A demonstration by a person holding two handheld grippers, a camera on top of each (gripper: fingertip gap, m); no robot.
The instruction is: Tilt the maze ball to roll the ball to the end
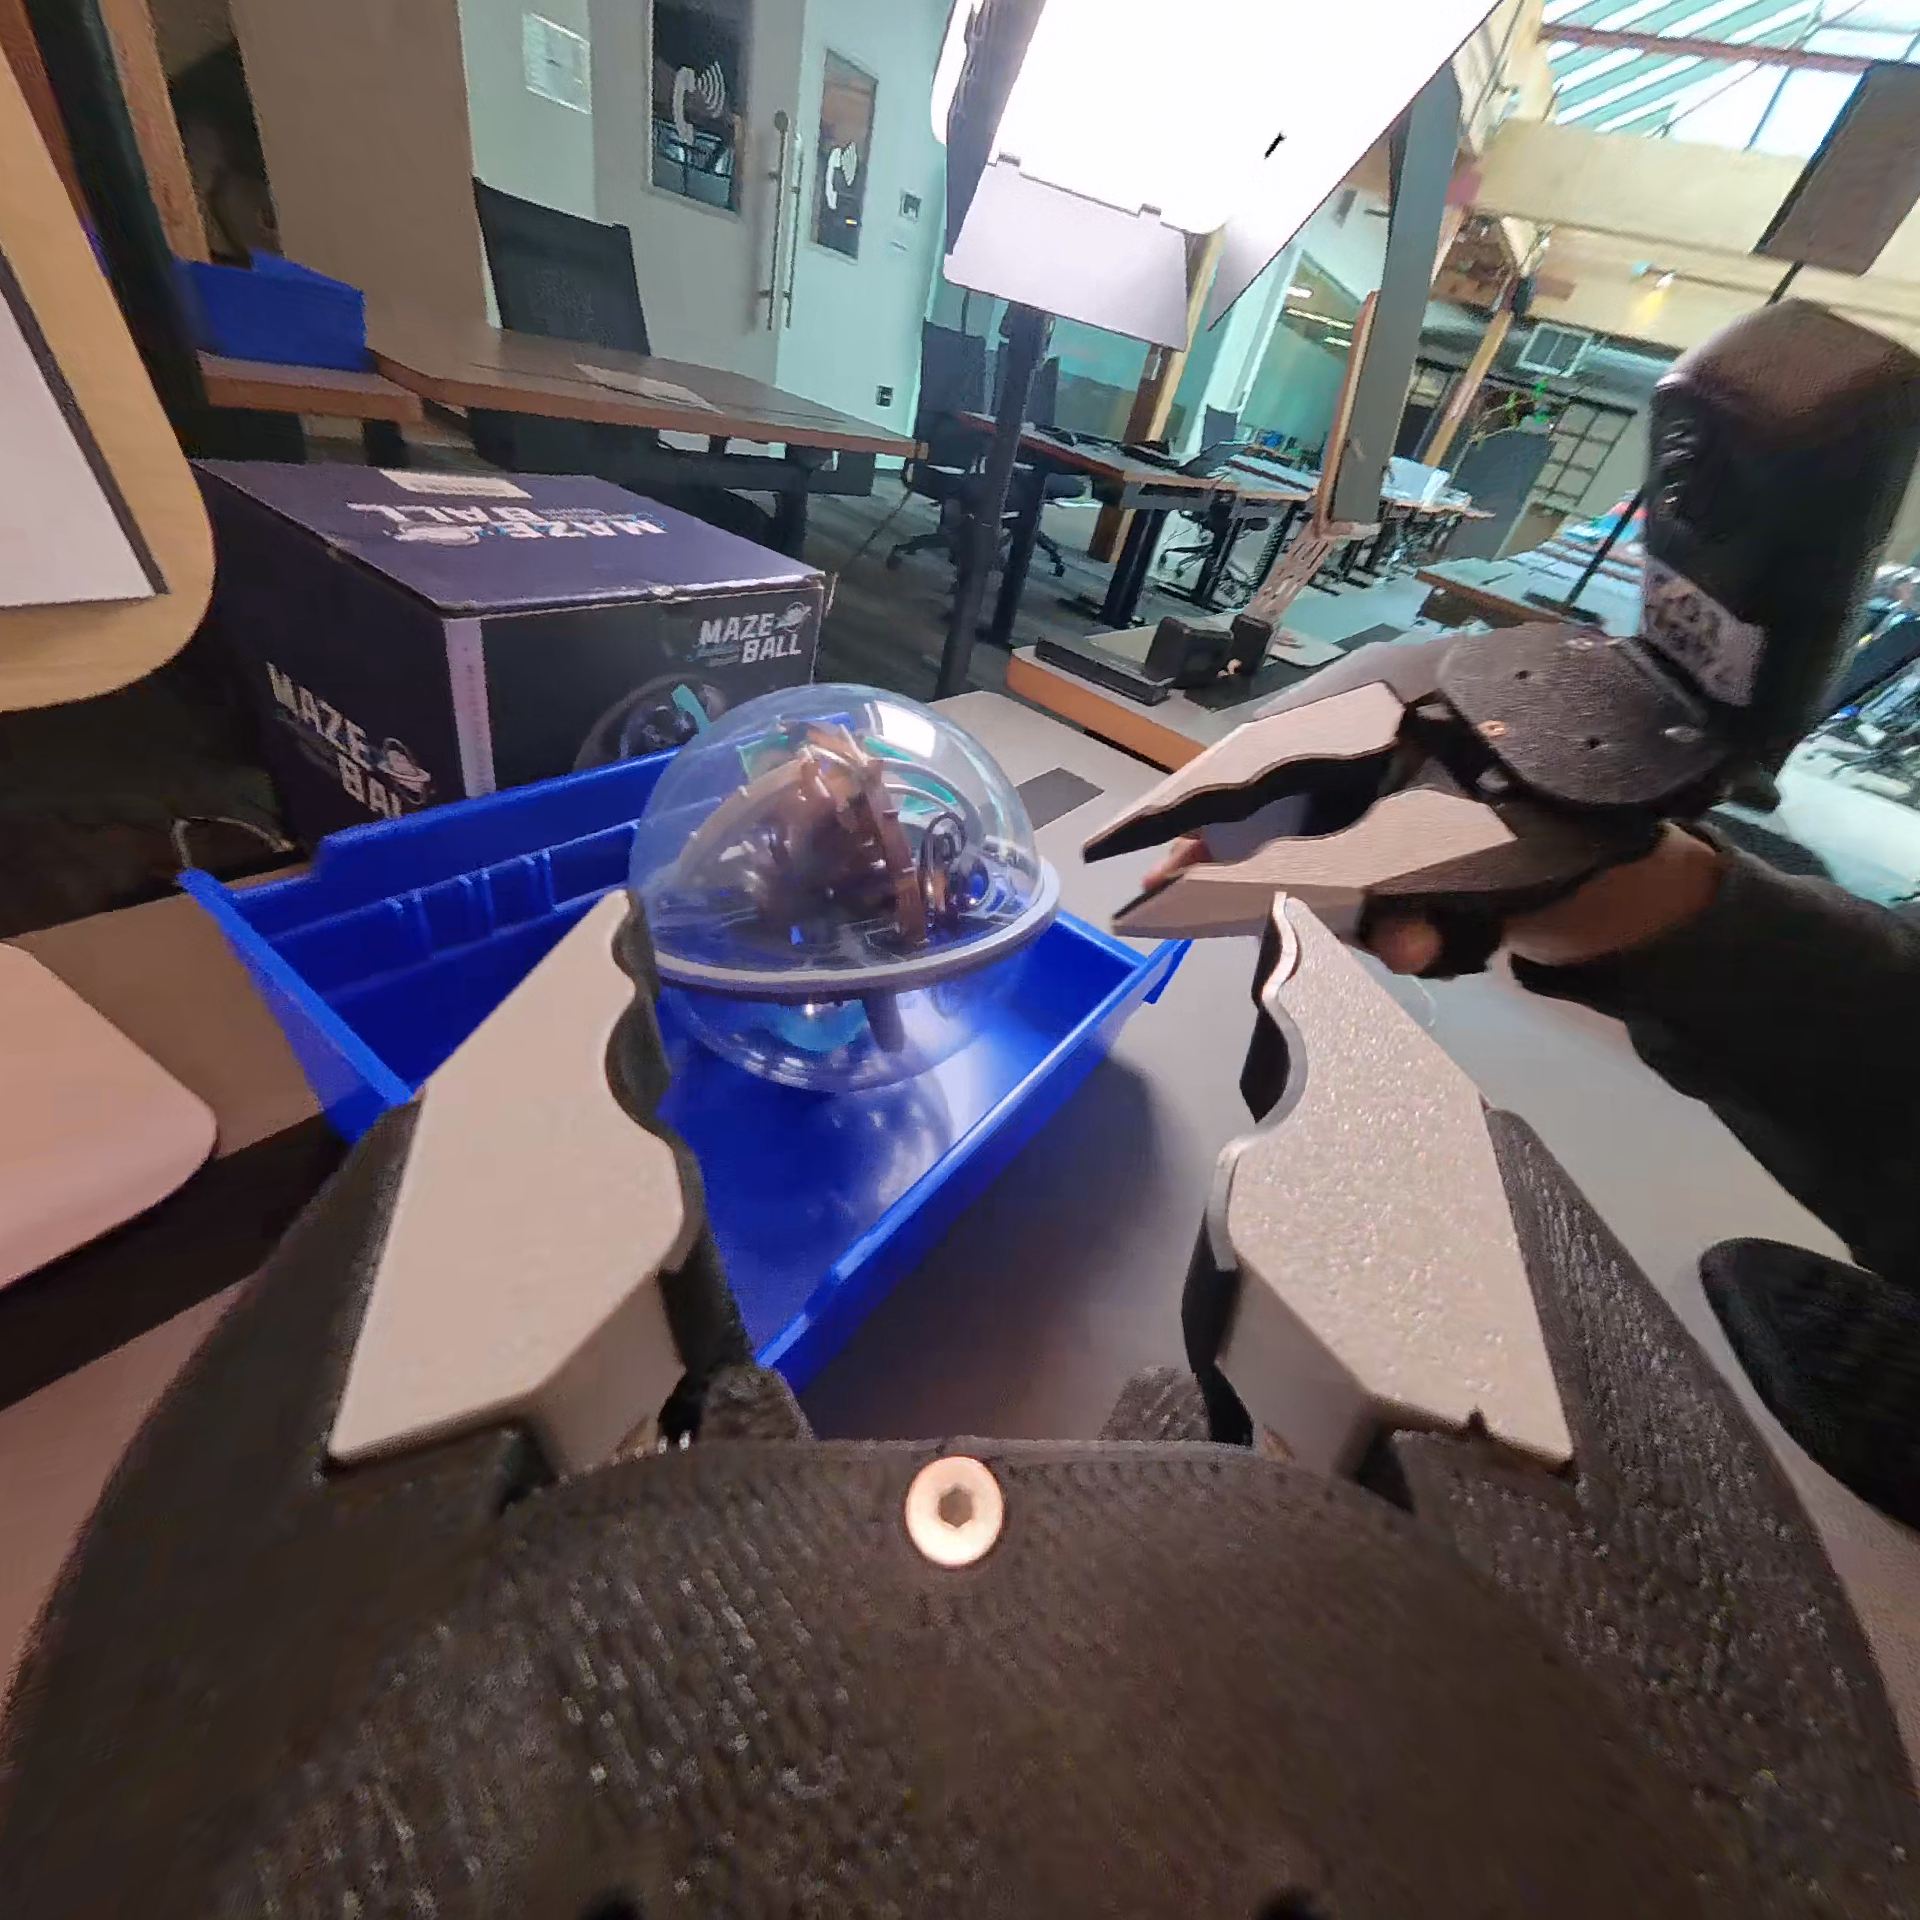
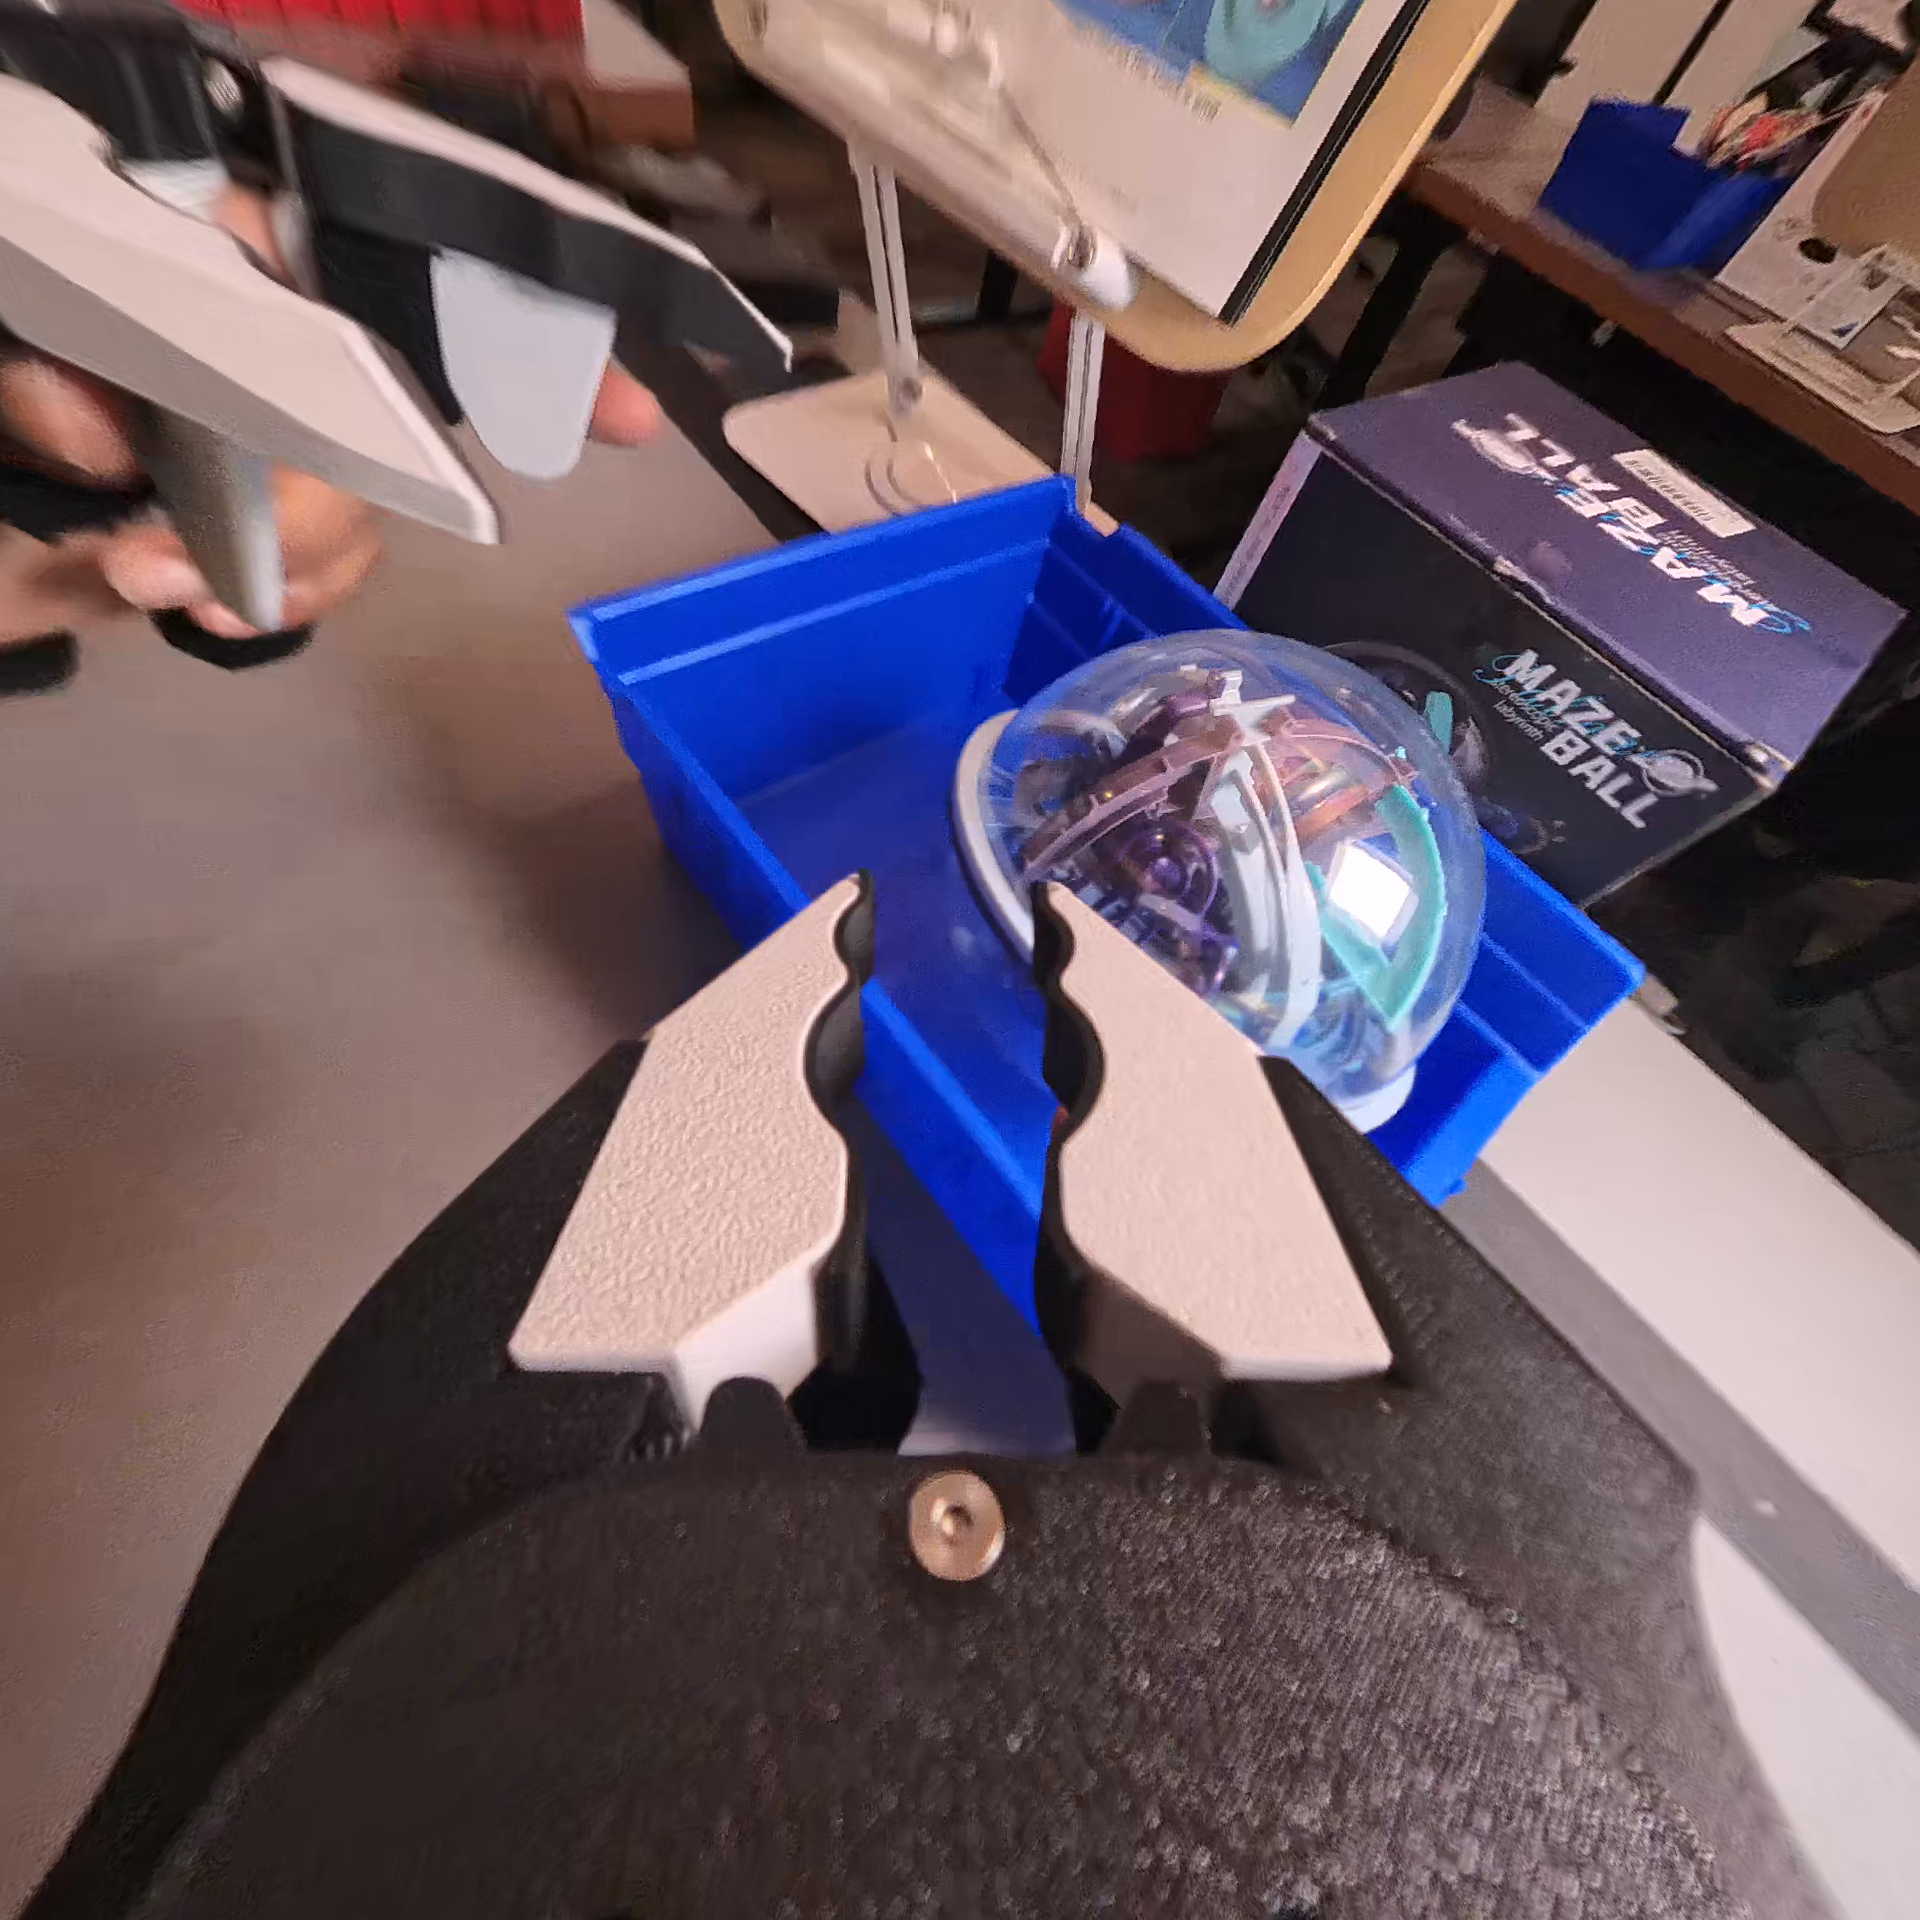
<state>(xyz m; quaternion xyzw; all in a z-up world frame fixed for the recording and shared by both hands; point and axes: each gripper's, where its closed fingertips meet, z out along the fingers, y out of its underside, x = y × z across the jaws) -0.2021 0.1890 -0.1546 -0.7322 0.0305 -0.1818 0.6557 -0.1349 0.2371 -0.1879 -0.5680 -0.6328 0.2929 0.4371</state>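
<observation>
The maze ball, a clear sphere with a grey ring and coloured tracks inside, rests in a blue bin on the grey table. My left gripper is open wide and empty, held back from the ball. My right gripper comes in from the right with its tips just beside the ball's ring, jaws a little apart and empty. In the right wrist view the ball sits at the bin's far end. The right gripper is over the bin's near wall, and the left gripper hovers at upper left.
The dark maze ball box stands right behind the bin; it also shows in the right wrist view. A board on a thin stand with a white base stands beside the bin. The table edge runs close on the right.
</observation>
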